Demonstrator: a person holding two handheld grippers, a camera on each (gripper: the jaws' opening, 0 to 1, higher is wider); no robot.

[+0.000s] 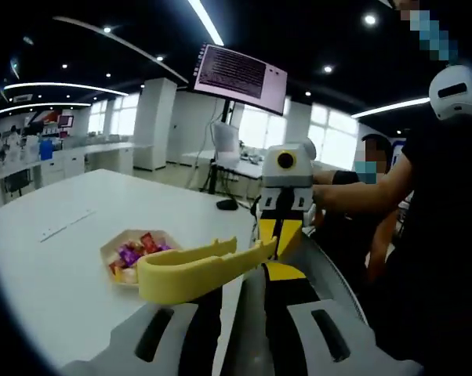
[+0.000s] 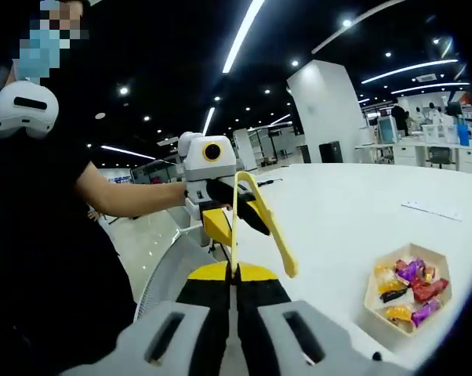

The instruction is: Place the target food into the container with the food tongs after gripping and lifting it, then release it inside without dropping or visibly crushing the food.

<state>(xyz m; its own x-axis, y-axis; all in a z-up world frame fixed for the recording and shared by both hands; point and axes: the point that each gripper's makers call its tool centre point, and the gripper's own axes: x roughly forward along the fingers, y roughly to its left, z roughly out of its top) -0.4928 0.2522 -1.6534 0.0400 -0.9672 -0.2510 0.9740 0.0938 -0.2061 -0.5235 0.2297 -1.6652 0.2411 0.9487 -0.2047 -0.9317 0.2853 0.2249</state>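
Yellow plastic food tongs (image 1: 190, 270) lie crosswise over my left gripper (image 1: 255, 262), whose jaws look shut on them near the hinge end. In the right gripper view the tongs (image 2: 261, 213) rise in a narrow V from my right gripper (image 2: 233, 270), which is shut on the tip of one arm. The other arm's tip hangs free. The right gripper (image 1: 279, 235) meets the tongs' tips, and the left gripper (image 2: 224, 215) sits at their hinge. A shallow beige container (image 1: 110, 252) (image 2: 371, 294) on the white table holds several wrapped sweets (image 1: 138, 252) (image 2: 412, 286), apart from both grippers.
The white table (image 1: 63, 258) (image 2: 354, 211) curves to an edge close to the grippers. A person in black stands there, holding both grippers. A small dark object (image 1: 226, 204) and a pale strip (image 1: 63, 225) lie on the table. A monitor (image 1: 240, 74) stands behind.
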